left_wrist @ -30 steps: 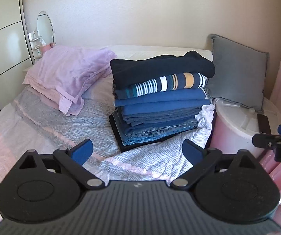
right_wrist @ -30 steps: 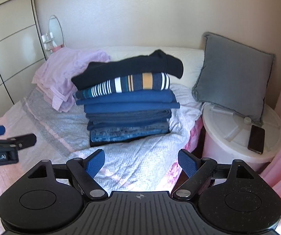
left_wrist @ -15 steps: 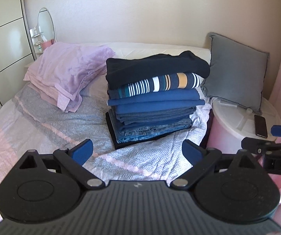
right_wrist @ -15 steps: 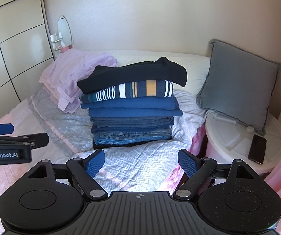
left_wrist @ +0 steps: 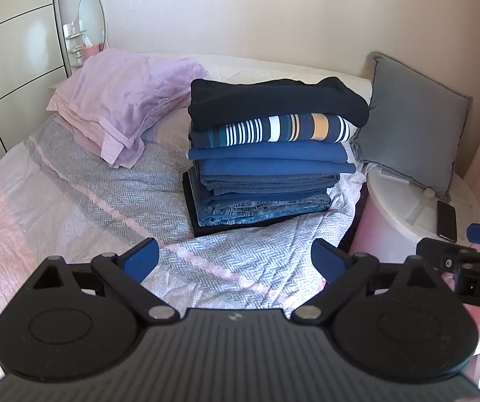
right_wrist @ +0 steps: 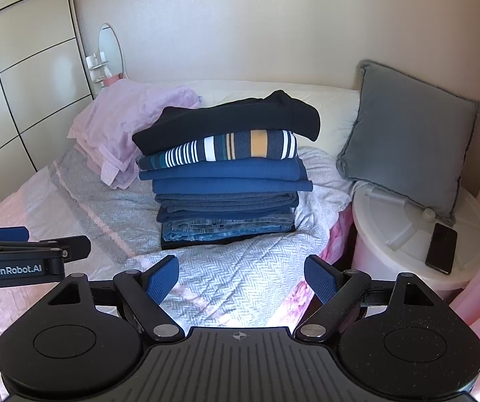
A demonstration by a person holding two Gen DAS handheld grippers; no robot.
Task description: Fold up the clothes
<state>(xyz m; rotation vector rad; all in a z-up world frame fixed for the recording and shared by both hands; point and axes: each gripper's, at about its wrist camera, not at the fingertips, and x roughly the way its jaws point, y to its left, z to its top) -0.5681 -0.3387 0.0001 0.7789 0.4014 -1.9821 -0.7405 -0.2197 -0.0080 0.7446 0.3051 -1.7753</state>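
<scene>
Your left tool point(left_wrist: 233, 258) and right tool point(right_wrist: 241, 276) were both spread and empty. The tall stack of folded dark-blue, striped and denim clothes point(right_wrist: 226, 174) stood on the herringbone-covered bed point(left_wrist: 82, 197), straight ahead of both tools, long axis crosswise, neither tool clearly nearer.

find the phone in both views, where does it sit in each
Left wrist view: the phone lies far right, mid height, on the white round stand, just above the right hand-held gripper poking in.
Right wrist view: the phone lies right of centre, on the same stand's right side, below the pillow's corner.
Shared landmark: the grey pillow leaning over the stand, right of the clothes stack.
</scene>
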